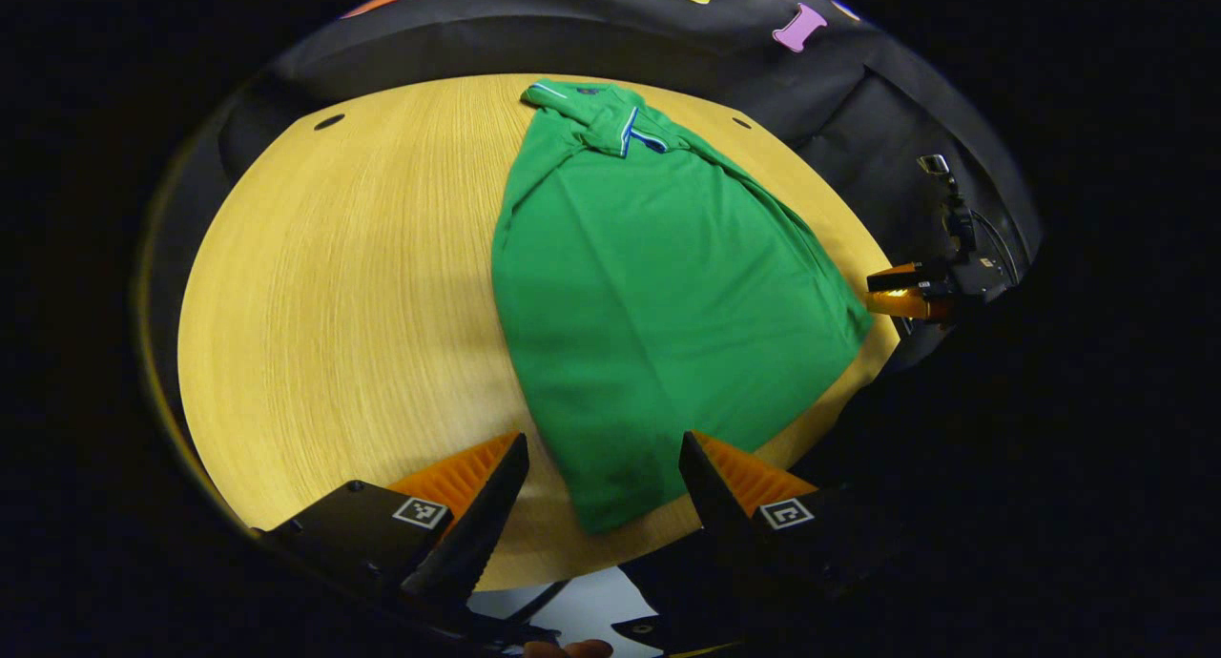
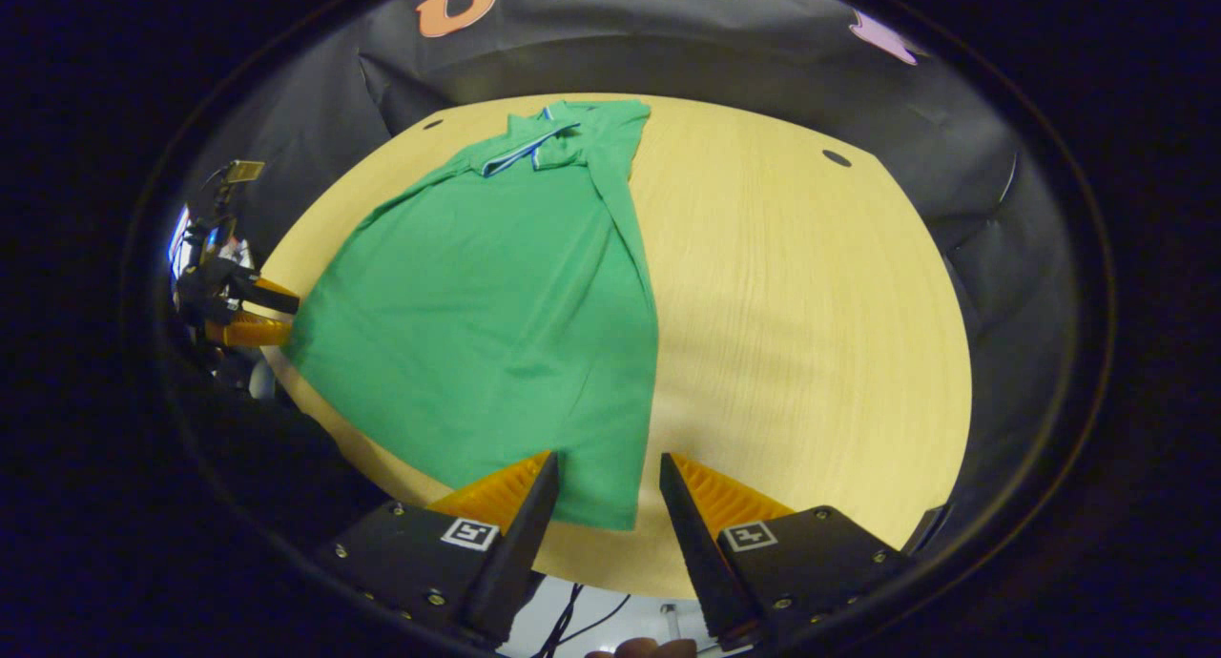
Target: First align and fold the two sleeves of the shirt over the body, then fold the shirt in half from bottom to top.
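A green polo shirt (image 1: pixel 658 286) lies flat on the round wooden table (image 1: pixel 334 296), collar at the far side, both sleeves folded in over the body. My left gripper (image 1: pixel 603 448) hovers open over the shirt's near left hem corner, which lies between its fingers. In the right gripper view the same shirt (image 2: pixel 496 305) stretches away from me, and my right gripper (image 2: pixel 603 467) stands open over its near right hem corner. The right gripper (image 1: pixel 901 291) also shows at the table's right edge in the left gripper view; the left gripper (image 2: pixel 253 315) shows at the left edge in the right gripper view.
The table top (image 2: pixel 811 334) is bare wood beside the shirt, with small dark holes (image 2: pixel 837 157) near its far rim. Black cloth walls surround the table. Cables (image 2: pixel 572 620) run over the floor below its near edge.
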The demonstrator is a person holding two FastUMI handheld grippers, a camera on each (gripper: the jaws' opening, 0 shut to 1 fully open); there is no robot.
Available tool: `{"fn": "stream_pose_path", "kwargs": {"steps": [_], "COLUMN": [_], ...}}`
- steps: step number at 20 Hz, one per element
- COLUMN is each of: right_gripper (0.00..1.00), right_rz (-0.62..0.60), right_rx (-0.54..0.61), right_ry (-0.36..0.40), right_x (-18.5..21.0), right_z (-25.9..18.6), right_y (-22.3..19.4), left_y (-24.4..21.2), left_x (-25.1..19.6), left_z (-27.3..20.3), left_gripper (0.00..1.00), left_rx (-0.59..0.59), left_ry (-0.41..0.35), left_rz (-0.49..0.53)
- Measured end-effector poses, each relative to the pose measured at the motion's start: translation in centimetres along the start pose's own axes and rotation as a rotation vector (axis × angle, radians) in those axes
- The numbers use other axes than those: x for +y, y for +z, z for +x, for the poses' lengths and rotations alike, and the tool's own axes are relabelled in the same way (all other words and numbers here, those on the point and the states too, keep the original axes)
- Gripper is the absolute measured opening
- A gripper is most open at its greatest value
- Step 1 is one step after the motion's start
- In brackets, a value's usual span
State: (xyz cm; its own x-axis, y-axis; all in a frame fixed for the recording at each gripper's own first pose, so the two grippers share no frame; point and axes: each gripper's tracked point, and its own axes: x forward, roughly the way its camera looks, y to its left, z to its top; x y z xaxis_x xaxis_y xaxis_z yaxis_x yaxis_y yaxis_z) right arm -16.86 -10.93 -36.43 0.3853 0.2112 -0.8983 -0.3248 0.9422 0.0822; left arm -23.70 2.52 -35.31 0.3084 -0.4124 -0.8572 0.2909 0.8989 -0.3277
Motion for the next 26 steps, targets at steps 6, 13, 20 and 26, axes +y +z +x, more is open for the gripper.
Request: {"fn": "stream_pose_path", "kwargs": {"steps": [6, 13, 20, 26], "right_gripper": [0.7, 0.73, 0.04, 0.01], "right_rz": [-0.087, -0.138, -0.117, 0.181], "right_rx": [0.038, 0.054, 0.065, 0.09], "right_ry": [0.005, 0.009, 0.03, 0.13], "right_x": [1.4, 2.6, 3.5, 3.5], "right_z": [1.3, 1.7, 1.3, 1.1], "right_y": [-1.3, -1.4, -1.5, -0.8], "left_y": [-0.6, -2.0, -2.1, 0.0], "left_x": [-1.1, -2.1, -2.3, -2.1], "left_z": [0.1, 0.3, 0.7, 0.4], "left_gripper": [1.0, 1.0, 0.28, 0.03], "left_rx": [0.023, 0.075, 0.024, -0.014], "left_ry": [-0.007, 0.077, 0.097, -0.063], "left_rz": [0.003, 0.181, 0.123, -0.122]}}
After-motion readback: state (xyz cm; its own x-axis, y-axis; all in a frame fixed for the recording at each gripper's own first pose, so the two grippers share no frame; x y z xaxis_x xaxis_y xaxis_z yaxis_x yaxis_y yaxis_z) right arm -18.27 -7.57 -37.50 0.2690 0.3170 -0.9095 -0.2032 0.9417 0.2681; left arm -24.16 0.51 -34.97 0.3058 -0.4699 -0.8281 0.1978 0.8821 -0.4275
